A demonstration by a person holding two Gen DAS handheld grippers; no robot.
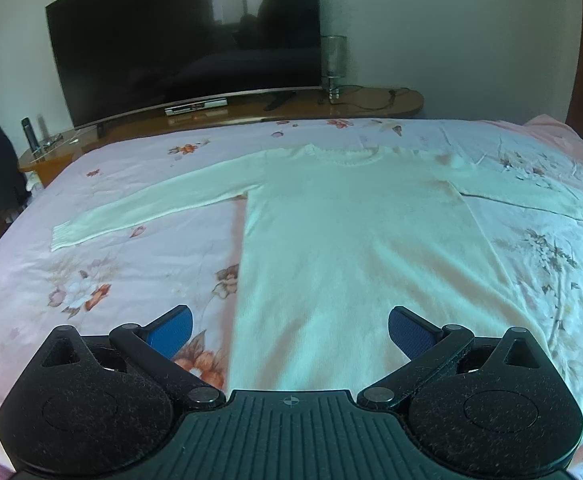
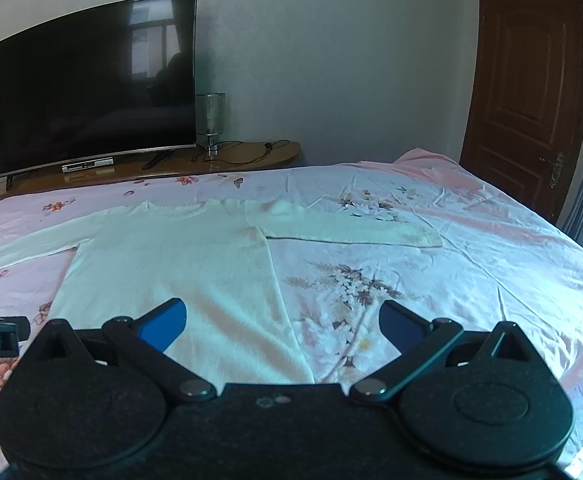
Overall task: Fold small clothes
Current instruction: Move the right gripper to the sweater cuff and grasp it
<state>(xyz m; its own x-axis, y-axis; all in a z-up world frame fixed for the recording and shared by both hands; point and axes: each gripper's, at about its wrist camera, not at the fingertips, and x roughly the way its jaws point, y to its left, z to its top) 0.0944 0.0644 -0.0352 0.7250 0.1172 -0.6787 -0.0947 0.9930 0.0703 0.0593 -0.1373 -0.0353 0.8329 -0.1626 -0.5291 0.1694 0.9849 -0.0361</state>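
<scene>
- Your left tongs [image 1: 290, 326] gape wide, gripping nothing, over the sweater's [image 1: 355, 240] hem.
- Your right tongs [image 2: 282, 326] are spread too, empty, above its right edge.
- The sweater lies flat on the bed [image 2: 471, 240] ahead of both, sleeves out.

My left tool [image 1: 290, 330] and right tool [image 2: 282, 326] are black with blue pads [image 1: 171, 330]. The sweater [image 1: 351, 248] is plain creamy white. The bed sheet [image 2: 471, 240] is pale pink, printed with orange, brown and white flowers. The TV [image 1: 179, 40] is black, the door [image 2: 531, 92] dark reddish brown, the wall [image 2: 331, 52] off-white.
</scene>
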